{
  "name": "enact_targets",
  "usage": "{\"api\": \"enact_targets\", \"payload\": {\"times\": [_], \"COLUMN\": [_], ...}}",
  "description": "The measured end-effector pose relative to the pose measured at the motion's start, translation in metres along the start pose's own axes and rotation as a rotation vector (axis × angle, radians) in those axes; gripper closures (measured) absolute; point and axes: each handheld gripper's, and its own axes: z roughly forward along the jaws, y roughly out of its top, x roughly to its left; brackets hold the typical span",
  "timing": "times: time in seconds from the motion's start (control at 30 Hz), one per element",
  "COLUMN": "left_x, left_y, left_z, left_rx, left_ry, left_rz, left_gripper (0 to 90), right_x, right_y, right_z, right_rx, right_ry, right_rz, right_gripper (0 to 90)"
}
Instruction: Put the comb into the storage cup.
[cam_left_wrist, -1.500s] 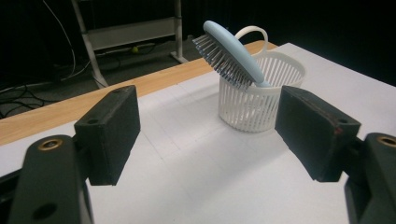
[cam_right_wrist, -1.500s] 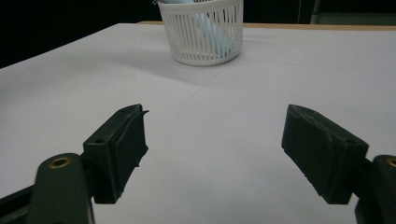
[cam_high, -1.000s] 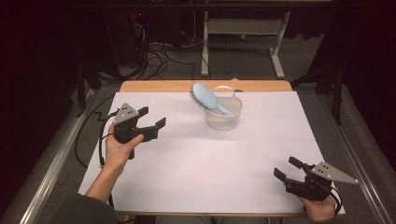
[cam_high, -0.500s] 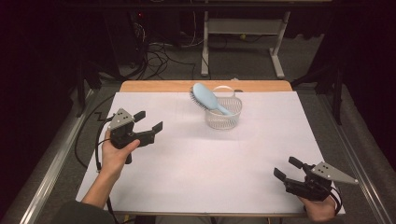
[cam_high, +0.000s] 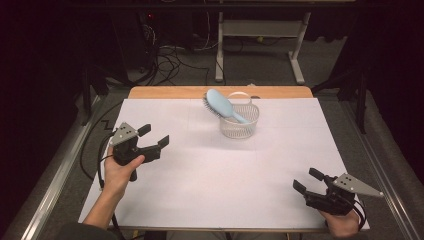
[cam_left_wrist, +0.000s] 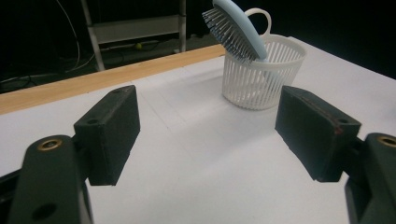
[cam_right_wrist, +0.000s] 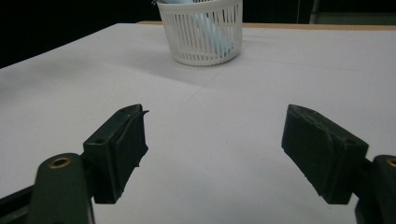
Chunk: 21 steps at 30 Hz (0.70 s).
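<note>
A light blue hairbrush (cam_high: 221, 105) stands tilted in a small white slatted basket (cam_high: 240, 122) near the far middle of the white table cover; its bristled head (cam_left_wrist: 229, 29) sticks out over the rim, and its handle (cam_right_wrist: 210, 29) shows through the slats. My left gripper (cam_high: 154, 136) is held above the left side of the table, open, nothing between its jaws, well short of the basket (cam_left_wrist: 259, 74). My right gripper (cam_high: 308, 181) rests low at the near right corner, open and empty, pointing toward the basket (cam_right_wrist: 202, 31).
A wooden strip (cam_high: 170, 92) edges the far side of the table. Beyond it stand a metal frame (cam_high: 260, 35) and loose cables (cam_high: 170, 55) on the dark floor. A black cable (cam_high: 95, 160) trails off the left edge from the left gripper.
The left hand with its gripper has drifted slightly toward the near left. The right gripper, the basket and the brush have not moved.
</note>
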Motion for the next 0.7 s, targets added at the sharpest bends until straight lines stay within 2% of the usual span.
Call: {"api": "enact_targets", "payload": {"times": [0.5, 0.7], "left_x": [0.001, 0.002], "left_y": [-0.015, -0.023], "left_z": [-0.005, -0.006], "left_rx": [0.009, 0.011], "left_ry": [0.012, 0.013], "left_rz": [0.0, -0.012], "left_gripper": [23.0, 23.0], "right_x": [0.0, 0.0], "right_y": [0.0, 0.0], "right_z": [0.0, 0.001], "right_rx": [0.005, 0.004], "right_ry": [0.0, -0.003], "right_rz": [0.001, -0.003], "right_gripper": [22.6, 22.6]}}
